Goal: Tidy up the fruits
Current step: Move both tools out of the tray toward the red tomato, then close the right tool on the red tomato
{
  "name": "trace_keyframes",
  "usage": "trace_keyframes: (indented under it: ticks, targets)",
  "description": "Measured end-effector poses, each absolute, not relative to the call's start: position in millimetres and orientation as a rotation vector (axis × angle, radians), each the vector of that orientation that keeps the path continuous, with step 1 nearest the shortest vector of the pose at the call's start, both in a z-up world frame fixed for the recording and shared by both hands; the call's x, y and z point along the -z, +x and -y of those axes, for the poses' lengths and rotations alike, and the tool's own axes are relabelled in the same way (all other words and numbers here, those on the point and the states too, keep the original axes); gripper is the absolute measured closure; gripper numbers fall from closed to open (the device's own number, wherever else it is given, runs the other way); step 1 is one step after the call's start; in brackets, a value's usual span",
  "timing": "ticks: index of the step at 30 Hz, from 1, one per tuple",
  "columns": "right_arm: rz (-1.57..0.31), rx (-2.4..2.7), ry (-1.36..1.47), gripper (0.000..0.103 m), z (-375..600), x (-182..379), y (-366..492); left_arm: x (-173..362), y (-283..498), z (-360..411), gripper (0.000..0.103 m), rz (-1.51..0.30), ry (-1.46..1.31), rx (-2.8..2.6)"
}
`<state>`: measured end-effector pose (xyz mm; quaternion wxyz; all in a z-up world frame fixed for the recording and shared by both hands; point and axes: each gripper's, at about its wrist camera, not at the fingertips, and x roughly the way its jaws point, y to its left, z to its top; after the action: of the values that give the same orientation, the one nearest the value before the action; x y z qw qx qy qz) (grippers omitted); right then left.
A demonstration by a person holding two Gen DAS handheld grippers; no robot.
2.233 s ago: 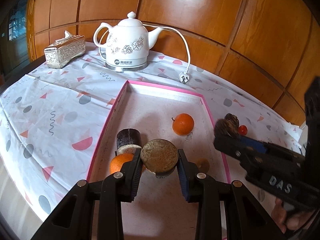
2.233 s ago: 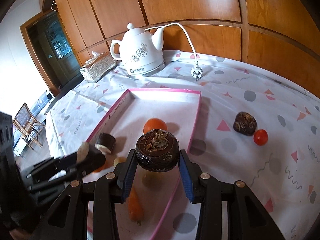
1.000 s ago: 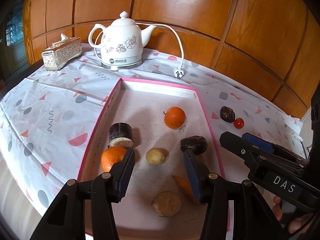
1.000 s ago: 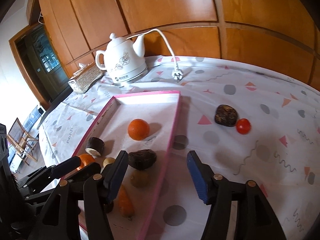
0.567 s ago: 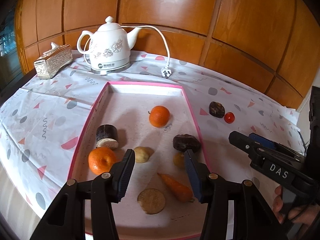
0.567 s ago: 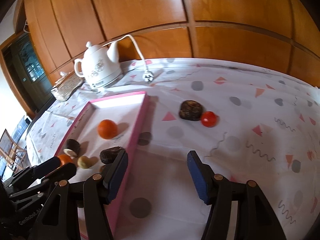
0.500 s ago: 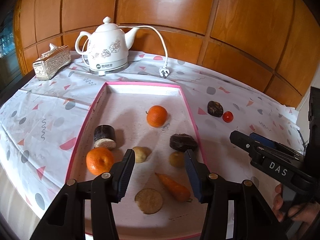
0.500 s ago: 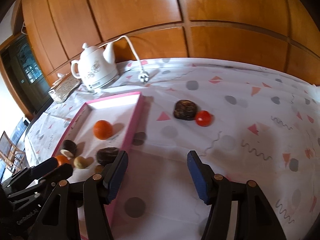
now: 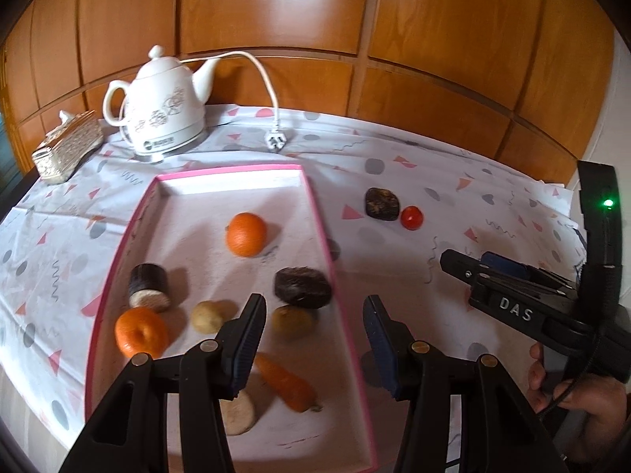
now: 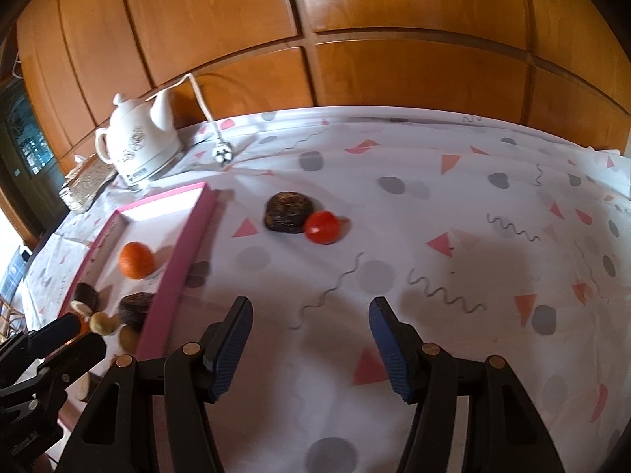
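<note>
A pink-rimmed tray (image 9: 319, 213) (image 10: 179, 252) holds several pieces of produce: two oranges (image 9: 245, 234), a dark fruit (image 9: 303, 287), a carrot (image 9: 286, 384) and small brown pieces. On the cloth to its right lie another dark fruit (image 9: 381, 204) (image 10: 288, 212) and a red tomato (image 9: 411, 217) (image 10: 322, 227), touching each other. My left gripper (image 9: 313, 341) hangs open and empty over the tray's near right rim. My right gripper (image 10: 311, 339) is open and empty above bare cloth, short of the tomato. In the left wrist view the right gripper (image 9: 512, 299) shows at the right edge.
A white kettle (image 9: 163, 118) (image 10: 138, 146) with its loose cord and plug (image 9: 276, 141) stands behind the tray. A silver tissue box (image 9: 67, 149) sits at the far left. Wood panelling backs the table. A hand (image 9: 583, 398) holds the right gripper.
Both grippers let go of the produce they held and now stand empty. Both have swung right: the tray slid left in each view and the dark fruit and tomato came closer.
</note>
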<state>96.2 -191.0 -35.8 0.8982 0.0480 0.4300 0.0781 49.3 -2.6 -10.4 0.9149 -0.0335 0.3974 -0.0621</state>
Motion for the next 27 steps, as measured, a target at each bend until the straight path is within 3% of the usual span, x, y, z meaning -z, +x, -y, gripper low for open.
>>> trace_keyframes:
  ticks: [10,27]
  targets:
    - [-0.910,-0.145,0.114,0.041,209.8,44.4,121.3,10.4,64.8,18.8,0.051,-0.825,-0.062,0.154]
    - [-0.930,-0.209,-0.114,0.044,173.0,72.8,179.4,18.6,82.9,17.3,0.051,-0.858,-0.097,0.145]
